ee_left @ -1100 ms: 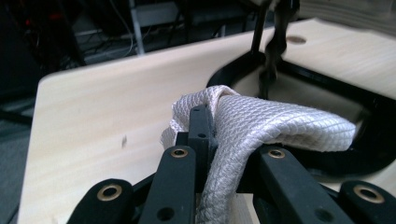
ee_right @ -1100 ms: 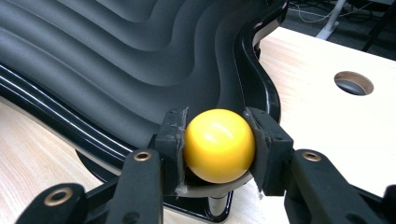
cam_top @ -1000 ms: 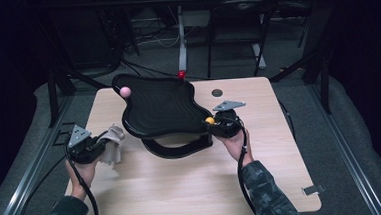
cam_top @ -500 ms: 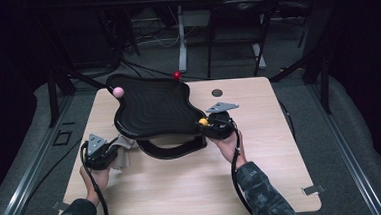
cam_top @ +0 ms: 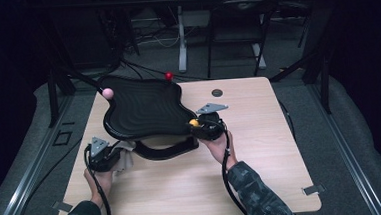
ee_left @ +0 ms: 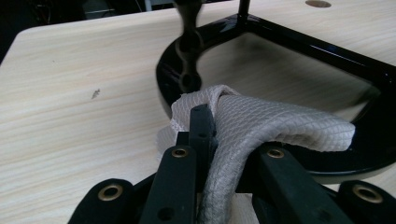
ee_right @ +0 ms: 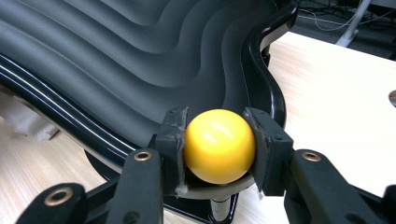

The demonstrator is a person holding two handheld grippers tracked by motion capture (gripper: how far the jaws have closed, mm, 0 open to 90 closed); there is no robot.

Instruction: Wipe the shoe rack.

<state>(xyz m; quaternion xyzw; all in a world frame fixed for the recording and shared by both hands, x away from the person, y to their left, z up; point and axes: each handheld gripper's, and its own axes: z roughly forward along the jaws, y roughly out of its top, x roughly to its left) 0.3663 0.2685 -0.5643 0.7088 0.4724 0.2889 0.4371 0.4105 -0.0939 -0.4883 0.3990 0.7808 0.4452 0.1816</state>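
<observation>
Cloth, soft and limp, pinched in my left gripper at the tray's 7 o'clock; right gripper fingers clamp its hard, slick yellow ball, 4 o'clock.

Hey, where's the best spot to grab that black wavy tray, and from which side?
Grip the yellow ball at the black wavy tray's near right corner, coming from the table's near edge: it sticks out round and fits between two jaws, as the right hand-held gripper shows.
</observation>
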